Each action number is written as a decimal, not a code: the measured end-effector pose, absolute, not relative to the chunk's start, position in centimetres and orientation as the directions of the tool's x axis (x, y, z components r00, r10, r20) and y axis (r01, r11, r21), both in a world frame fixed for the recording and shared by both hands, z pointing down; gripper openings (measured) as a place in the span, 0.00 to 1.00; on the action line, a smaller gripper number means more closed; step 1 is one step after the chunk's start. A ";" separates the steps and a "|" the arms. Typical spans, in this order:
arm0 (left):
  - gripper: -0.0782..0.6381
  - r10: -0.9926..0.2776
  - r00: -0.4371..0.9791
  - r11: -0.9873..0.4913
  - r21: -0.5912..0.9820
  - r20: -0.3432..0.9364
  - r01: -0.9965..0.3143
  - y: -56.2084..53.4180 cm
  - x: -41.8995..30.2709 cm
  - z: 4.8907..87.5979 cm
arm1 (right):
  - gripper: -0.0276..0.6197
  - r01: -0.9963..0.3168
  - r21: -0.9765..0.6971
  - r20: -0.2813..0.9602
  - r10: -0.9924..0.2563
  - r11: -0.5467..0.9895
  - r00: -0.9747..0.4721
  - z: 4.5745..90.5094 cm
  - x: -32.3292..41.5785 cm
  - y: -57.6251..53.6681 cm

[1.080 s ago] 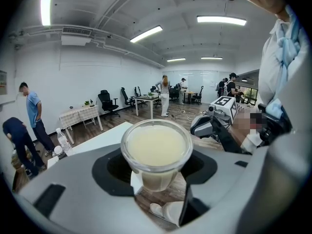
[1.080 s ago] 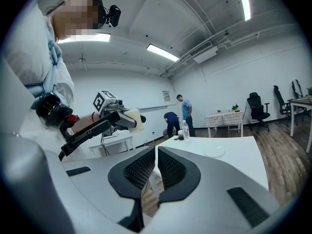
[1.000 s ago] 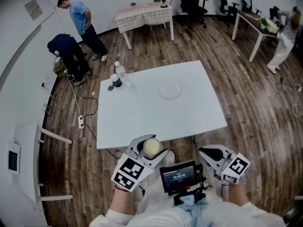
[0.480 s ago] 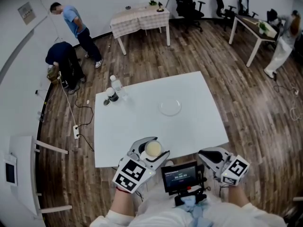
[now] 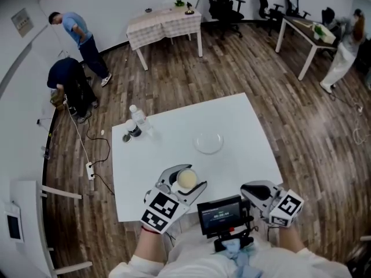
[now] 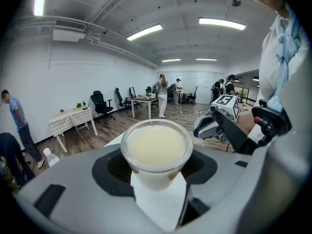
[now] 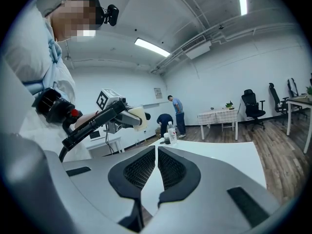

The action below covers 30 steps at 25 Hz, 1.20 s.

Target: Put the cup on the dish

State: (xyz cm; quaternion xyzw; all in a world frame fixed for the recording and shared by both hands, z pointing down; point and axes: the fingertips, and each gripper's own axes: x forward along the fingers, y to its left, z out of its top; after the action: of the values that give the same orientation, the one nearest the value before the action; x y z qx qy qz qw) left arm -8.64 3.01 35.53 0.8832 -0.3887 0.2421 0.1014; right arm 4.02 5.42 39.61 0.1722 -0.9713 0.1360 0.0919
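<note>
A clear plastic cup (image 6: 156,149) full of a pale creamy drink sits between the jaws of my left gripper (image 6: 156,172), which is shut on it. From the head view, the cup (image 5: 186,180) and left gripper (image 5: 184,182) hang over the near edge of the white table (image 5: 243,126). The dish (image 5: 208,142), a clear glass plate, lies near the table's middle, beyond the cup. My right gripper (image 5: 254,191) is at the near right, just off the table's edge. Its jaws (image 7: 156,167) are shut on nothing.
A water bottle (image 5: 137,117) and a dark cup (image 5: 131,129) stand at the table's far left corner. A small screen (image 5: 219,215) hangs at my chest. Two people (image 5: 72,68) are by the far left wall. More tables and chairs stand farther back.
The table has come closer in the head view. Both grippers, held before over the floor short of the table, now reach its near edge. The cup stays in the left gripper.
</note>
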 end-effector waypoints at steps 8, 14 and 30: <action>0.46 -0.603 0.603 -0.716 -0.021 0.522 -0.698 -1.3 -8.8 36.4 | 0.10 -0.404 -0.253 0.223 -0.353 0.879 -0.909 41.0 3.6 2.9; 0.46 -0.595 0.611 -0.712 0.011 0.523 -0.702 -3.1 -7.3 37.0 | 0.10 -0.398 -0.283 0.243 -0.337 0.873 -0.910 42.0 4.6 1.4; 0.46 -0.612 0.590 -0.693 0.004 0.527 -0.721 -7.1 -5.6 37.8 | 0.10 -0.328 -0.316 0.261 -0.251 0.890 -0.932 42.8 6.8 -3.2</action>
State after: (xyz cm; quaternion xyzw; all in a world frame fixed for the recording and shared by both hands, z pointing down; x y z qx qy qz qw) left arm -5.58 -7.11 37.83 0.8850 -0.3766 0.2511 0.1092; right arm 6.85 -3.22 42.78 0.1498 -0.9662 0.1803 0.1072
